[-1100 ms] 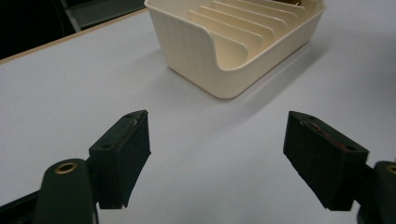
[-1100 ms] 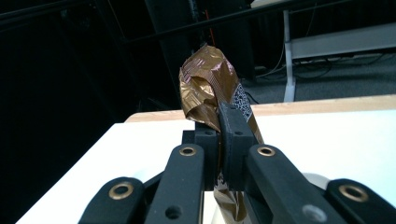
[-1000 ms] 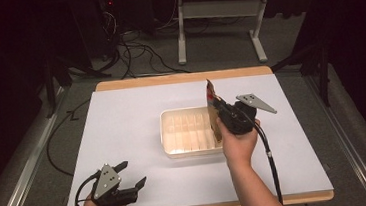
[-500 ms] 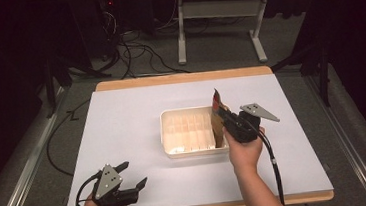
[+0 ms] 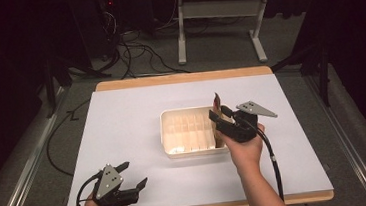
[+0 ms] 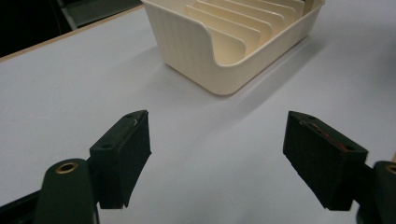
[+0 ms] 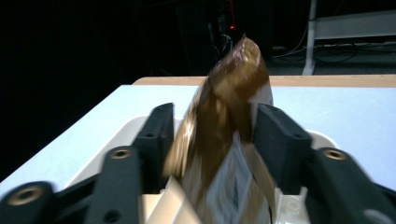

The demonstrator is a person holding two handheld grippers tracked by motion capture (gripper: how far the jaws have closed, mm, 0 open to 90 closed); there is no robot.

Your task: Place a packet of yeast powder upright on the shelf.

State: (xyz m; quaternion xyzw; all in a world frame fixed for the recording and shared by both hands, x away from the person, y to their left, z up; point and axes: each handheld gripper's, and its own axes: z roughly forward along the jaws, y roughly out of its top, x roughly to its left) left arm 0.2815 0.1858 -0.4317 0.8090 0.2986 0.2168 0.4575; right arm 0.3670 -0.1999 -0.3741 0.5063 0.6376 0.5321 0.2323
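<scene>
One cream slotted rack [image 5: 188, 132] at the desk's [image 5: 123, 128] centre, one brown packet [image 5: 216, 103] upright at the rack's right end, two handheld grippers, one [image 5: 221, 119] at that end, one [image 5: 132, 176] near the desk's front-left corner

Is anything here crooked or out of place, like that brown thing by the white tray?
Yes. The brown packet stands tilted at the right end of the cream slotted tray, sticking well above its rim. The right gripper has just been opening its jaws, with the packet between them. The tray's other slots look bare.
</scene>
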